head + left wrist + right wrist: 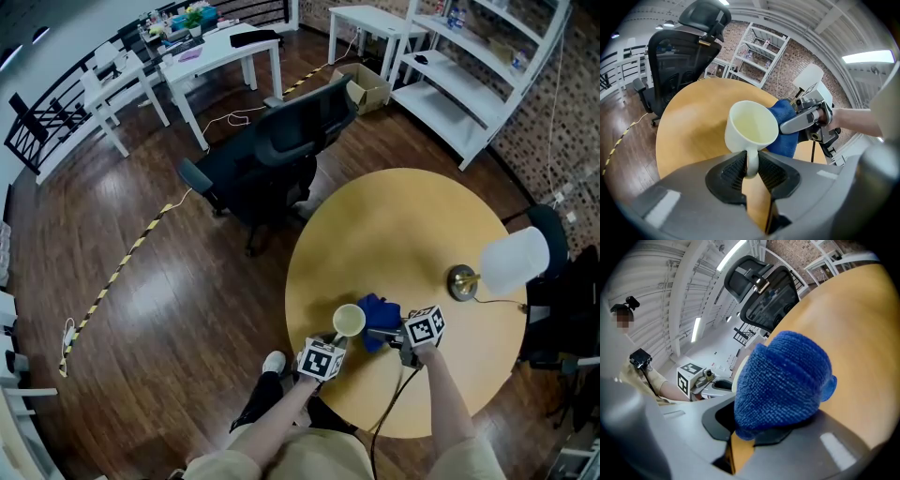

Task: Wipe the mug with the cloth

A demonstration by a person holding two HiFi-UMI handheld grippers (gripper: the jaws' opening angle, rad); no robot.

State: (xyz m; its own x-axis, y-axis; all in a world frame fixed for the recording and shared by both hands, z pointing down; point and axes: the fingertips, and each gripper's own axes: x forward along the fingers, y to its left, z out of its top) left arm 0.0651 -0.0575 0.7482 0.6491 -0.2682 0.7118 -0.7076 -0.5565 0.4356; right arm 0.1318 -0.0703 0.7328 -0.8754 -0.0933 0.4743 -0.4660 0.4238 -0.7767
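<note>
at the bottom of the left gripper view, the mug [752, 126] is pinched by its handle in the left gripper [751, 168], over the near edge of the table [403, 225]. just right of it, the cloth [783, 376] is clamped in the right gripper [757, 430] and laid against the mug's side. wiping seems under way, and a rubbing stroke round the wall is called for next.
</note>
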